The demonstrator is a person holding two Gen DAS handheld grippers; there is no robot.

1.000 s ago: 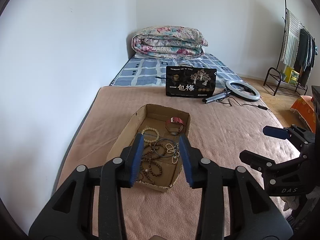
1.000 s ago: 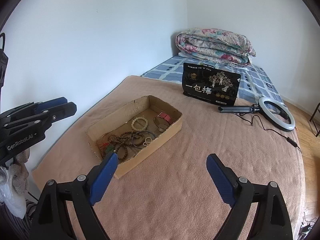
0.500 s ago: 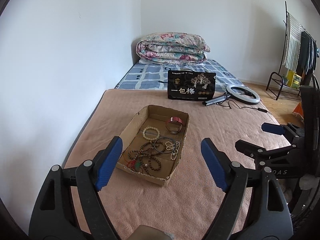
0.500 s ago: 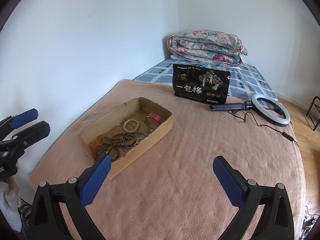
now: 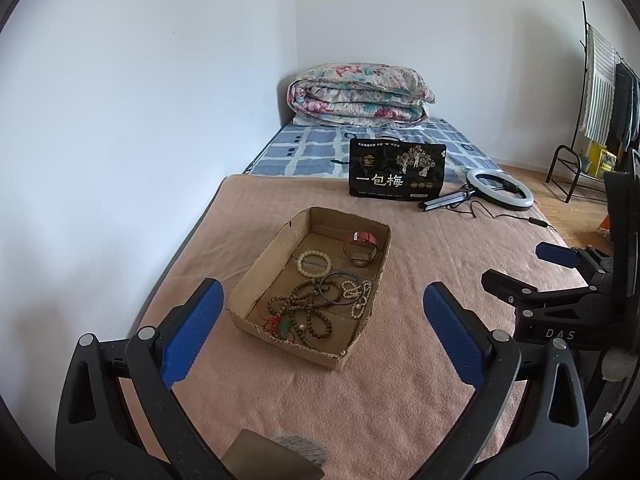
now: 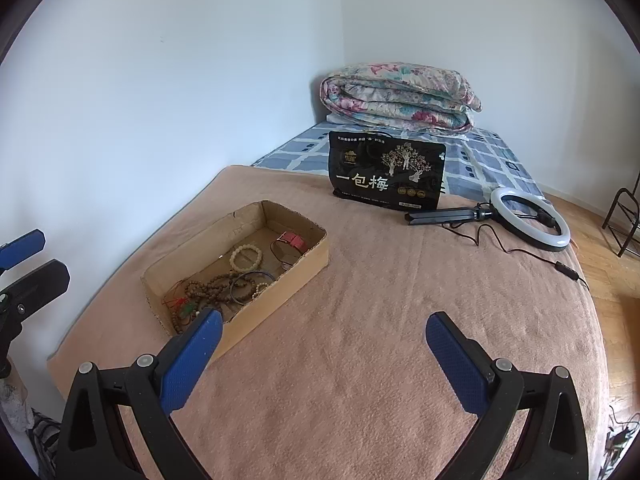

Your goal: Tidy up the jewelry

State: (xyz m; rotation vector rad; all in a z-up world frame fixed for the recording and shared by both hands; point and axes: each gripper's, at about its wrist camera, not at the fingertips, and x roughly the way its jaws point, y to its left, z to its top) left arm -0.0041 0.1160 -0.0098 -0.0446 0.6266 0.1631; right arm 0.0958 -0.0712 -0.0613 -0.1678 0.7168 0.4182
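Your left gripper (image 5: 318, 320) has just spread its jaws wide and empty above the cardboard box (image 5: 256, 280) of bracelets (image 5: 316, 262) on the bed (image 5: 400, 380), your right gripper (image 6: 324, 344) gaping too, touching nothing.

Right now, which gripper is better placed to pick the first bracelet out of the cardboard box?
Left. The left gripper is open and frames the cardboard box straight ahead, its jaws just opened with nothing between them. The right gripper faces bare blanket, with the box off to its left.
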